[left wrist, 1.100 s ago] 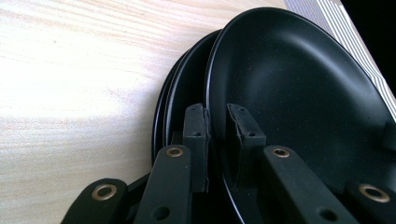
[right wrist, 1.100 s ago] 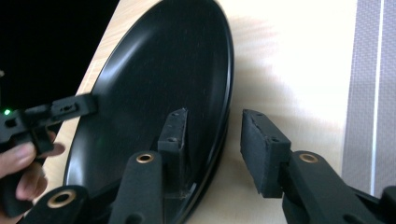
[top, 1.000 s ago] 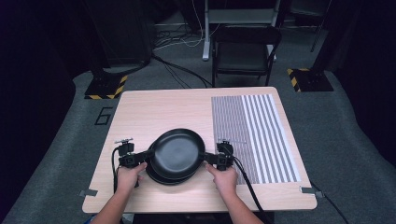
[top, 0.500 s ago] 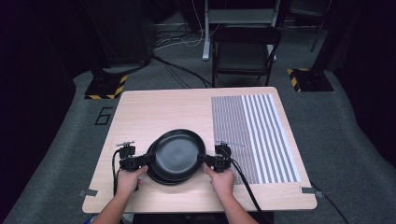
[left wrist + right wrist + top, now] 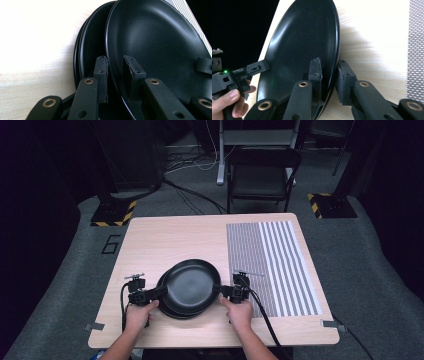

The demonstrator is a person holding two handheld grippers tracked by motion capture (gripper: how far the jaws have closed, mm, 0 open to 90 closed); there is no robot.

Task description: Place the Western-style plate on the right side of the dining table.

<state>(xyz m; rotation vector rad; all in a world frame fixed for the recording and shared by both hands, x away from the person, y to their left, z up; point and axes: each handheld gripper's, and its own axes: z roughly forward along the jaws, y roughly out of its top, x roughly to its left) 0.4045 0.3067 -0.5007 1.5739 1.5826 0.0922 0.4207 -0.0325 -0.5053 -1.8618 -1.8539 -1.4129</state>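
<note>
Two black plates sit stacked on the wooden table (image 5: 165, 237), near its front edge, and the top plate (image 5: 191, 285) is gripped from both sides. In the high view the left gripper (image 5: 150, 294) bites that plate's rim at about 8 o'clock, while the right gripper (image 5: 224, 290) bites it at about 3 o'clock. Both pairs of jaws have just been closing, each with the rim between its pads, and now stand nearly shut on the thin edge. In the left gripper view the top plate (image 5: 160, 47) seems lifted slightly off the lower plate (image 5: 91, 50), which peeks out at 9 o'clock, though the angle leaves this unsure. In the right gripper view the rim of the top plate (image 5: 302, 47) runs straight between the pads. The striped mat (image 5: 272, 262) lies just beyond the right gripper at 3 o'clock.
</note>
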